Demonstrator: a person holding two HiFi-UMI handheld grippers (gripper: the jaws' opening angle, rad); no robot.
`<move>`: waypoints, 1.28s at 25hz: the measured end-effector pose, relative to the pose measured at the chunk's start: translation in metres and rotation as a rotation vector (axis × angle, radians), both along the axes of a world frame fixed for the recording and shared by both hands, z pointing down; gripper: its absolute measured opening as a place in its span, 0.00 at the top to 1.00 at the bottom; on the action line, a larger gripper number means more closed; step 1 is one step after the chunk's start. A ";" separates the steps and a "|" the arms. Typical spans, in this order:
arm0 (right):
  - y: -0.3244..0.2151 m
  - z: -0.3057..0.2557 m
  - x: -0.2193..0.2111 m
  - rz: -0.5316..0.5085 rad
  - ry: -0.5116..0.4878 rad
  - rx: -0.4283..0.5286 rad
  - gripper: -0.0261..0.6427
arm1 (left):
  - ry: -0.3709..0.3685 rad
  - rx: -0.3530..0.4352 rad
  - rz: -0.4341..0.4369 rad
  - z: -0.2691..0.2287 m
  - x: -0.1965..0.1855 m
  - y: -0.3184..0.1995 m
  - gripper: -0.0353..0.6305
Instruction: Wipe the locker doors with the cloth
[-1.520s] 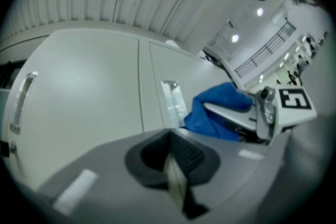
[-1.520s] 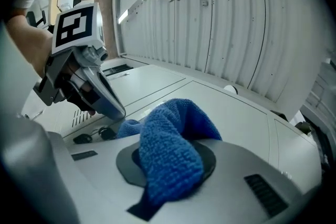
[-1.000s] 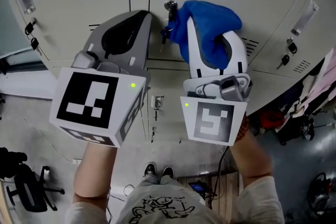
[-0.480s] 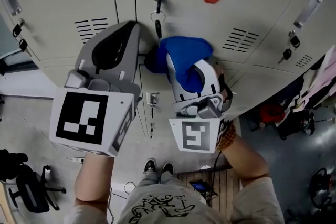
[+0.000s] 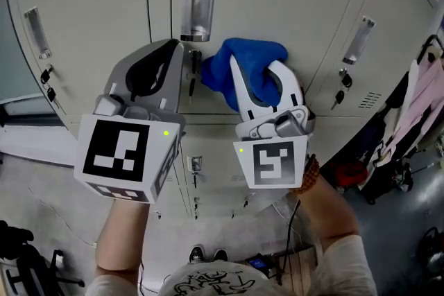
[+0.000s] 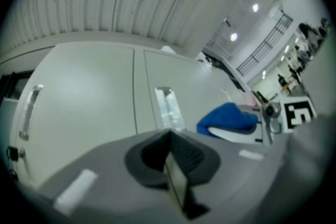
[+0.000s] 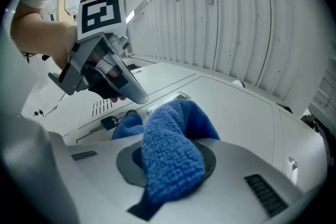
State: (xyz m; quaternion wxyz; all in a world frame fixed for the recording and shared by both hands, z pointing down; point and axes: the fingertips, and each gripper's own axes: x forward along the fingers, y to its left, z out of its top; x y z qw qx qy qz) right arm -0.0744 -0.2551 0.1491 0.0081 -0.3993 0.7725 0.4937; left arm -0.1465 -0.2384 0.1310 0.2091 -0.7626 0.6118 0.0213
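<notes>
A blue cloth [image 5: 244, 64] is bunched between the white fingers of my right gripper [image 5: 257, 69], which is shut on it and presses it against a beige locker door [image 5: 291, 3]. The cloth sits just right of a key [image 5: 193, 74] and below a clear label holder [image 5: 196, 5]. In the right gripper view the cloth [image 7: 173, 149] fills the jaws of the right gripper [image 7: 173, 160]. My grey left gripper [image 5: 175, 48] hovers close to the left of the key, shut on nothing. In the left gripper view its jaws meet [image 6: 170, 136], and the cloth [image 6: 228, 118] shows at the right.
Neighbouring doors carry metal handles [image 5: 35, 31] [image 5: 359, 39] with keys hanging in the locks [image 5: 342, 83] [image 5: 47, 76]. Pink clothing [image 5: 423, 100] hangs at the right edge. A dark office chair [image 5: 17, 253] stands on the floor at lower left.
The right gripper carried the cloth down the door past the key, then back up beside it under the label holder. The left gripper stayed alongside, still shut.
</notes>
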 end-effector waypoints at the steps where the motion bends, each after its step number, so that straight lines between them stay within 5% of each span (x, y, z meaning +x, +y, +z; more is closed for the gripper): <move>1: 0.001 -0.010 0.000 0.001 -0.006 0.010 0.93 | -0.006 0.013 0.001 -0.008 0.002 0.001 0.94; 17: 0.002 -0.226 0.019 -0.021 -0.159 0.108 0.93 | -0.059 0.207 0.063 -0.139 0.043 -0.005 0.94; 32: -0.003 -0.225 0.049 0.010 -0.208 0.125 0.93 | -0.062 0.204 0.071 -0.144 0.069 -0.010 0.94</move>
